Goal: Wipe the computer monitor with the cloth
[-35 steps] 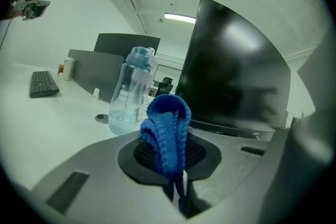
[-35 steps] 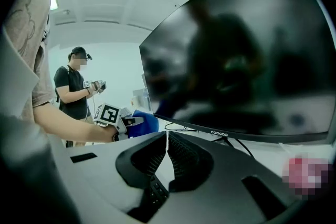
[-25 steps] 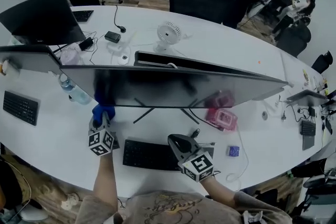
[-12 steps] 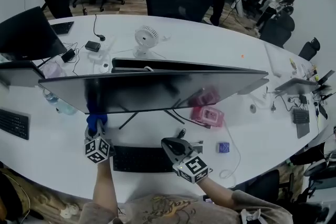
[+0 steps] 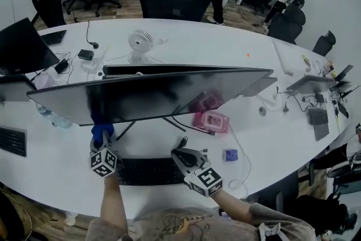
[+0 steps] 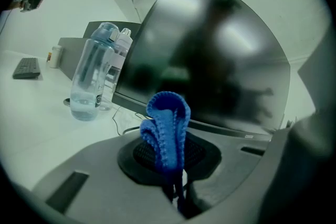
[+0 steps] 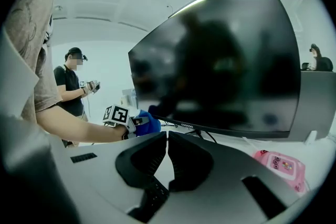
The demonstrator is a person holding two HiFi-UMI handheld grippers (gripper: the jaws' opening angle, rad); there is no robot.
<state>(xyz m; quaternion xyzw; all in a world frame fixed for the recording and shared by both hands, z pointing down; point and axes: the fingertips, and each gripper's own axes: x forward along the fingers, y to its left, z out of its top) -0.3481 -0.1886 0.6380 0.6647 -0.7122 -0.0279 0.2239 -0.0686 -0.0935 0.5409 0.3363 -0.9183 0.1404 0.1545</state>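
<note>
On the table (image 5: 282,127) you have one monitor (image 5: 152,93), one keyboard (image 5: 148,172) and two bottles (image 6: 93,81). Your left gripper (image 5: 104,143), at the monitor's 7 o'clock, is clamped on the one blue cloth (image 5: 101,132) by the screen's lower edge. Your right gripper (image 5: 180,158), jaws together and empty, hovers at the keyboard's 3 o'clock end, forearm low.

Black keyboard (image 5: 149,171), white desk fan (image 5: 139,41), pink packet (image 5: 210,121) and clear water bottle (image 6: 90,78) on a white table (image 5: 282,115)
</note>
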